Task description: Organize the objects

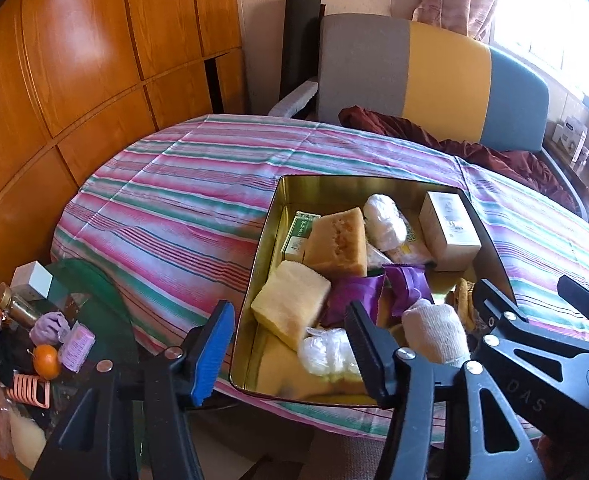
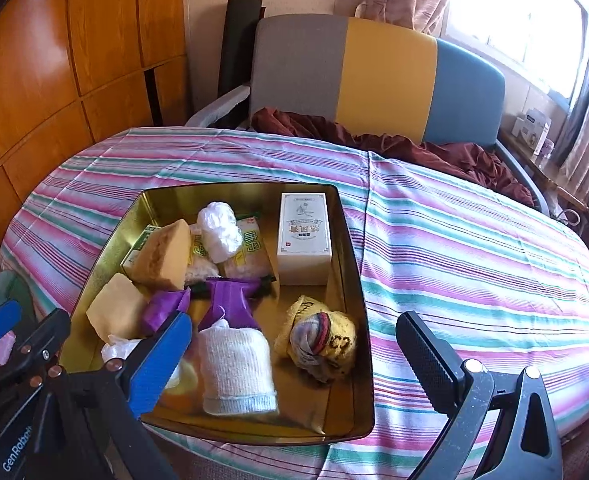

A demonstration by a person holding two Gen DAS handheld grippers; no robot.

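While both tools hover empty with jaws apart, the rolled white sock [image 2: 234,368] stands upright at the tin's [image 2: 358,280] near edge, just ahead of the right tool [image 2: 294,364], between its fingers.

"DAS" and "GenRobot" on right gripper [image 2: 294,356]

Count in gold tin [image 2: 358,292]: 2 sponges [image 2: 162,256], 2 purple packets [image 2: 230,300], 2 sock rolls [image 2: 234,364], 1 white box [image 2: 304,240], 2 plastic wads [image 2: 219,232].
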